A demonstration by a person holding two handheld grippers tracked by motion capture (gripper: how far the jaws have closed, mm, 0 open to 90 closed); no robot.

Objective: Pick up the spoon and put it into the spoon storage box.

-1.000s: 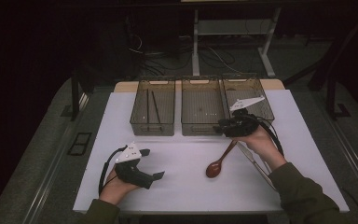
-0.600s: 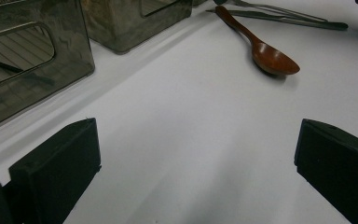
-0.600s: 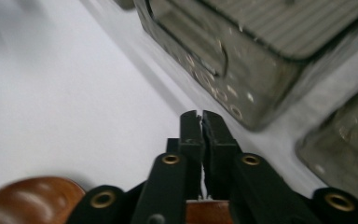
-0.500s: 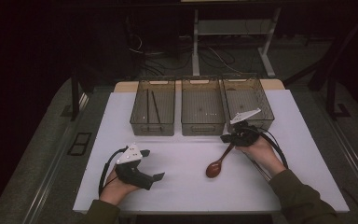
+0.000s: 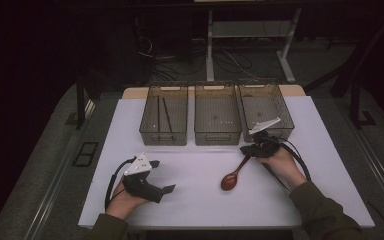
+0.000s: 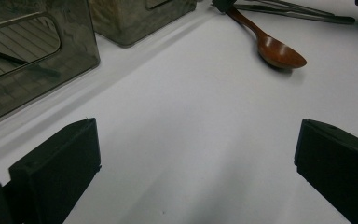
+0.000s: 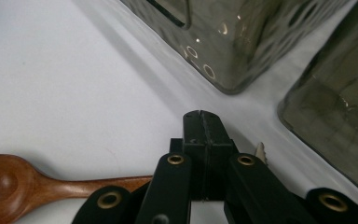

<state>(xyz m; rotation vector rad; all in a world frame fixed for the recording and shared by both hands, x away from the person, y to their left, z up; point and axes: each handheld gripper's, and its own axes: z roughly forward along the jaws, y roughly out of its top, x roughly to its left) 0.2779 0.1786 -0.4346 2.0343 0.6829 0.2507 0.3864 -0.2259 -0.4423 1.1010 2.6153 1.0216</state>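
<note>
In the high view, a dark reddish-brown wooden spoon (image 5: 234,174) lies on the white table (image 5: 200,200), right of centre and near of three smoky translucent plastic bins (image 5: 217,120) set in a row. Its rounded bowl is the near-left end; the slim handle runs far and right, so the long axis lies diagonal. The right gripper (image 5: 252,148) sits at the far tip of the handle, just near of the right bin. The left gripper (image 5: 166,190) rests on the table at the near left, well apart from the spoon.

In the left gripper view, the left gripper (image 6: 196,163) has its jaws wide apart with bare table between them. The spoon (image 6: 270,44) lies at the far right, glossy bowl facing up.

In the right gripper view, the right gripper (image 7: 202,121) has its jaws pressed together. The spoon (image 7: 42,189) lies at the lower left, its handle running under the gripper's body; I cannot tell whether the jaws pinch it.
</note>
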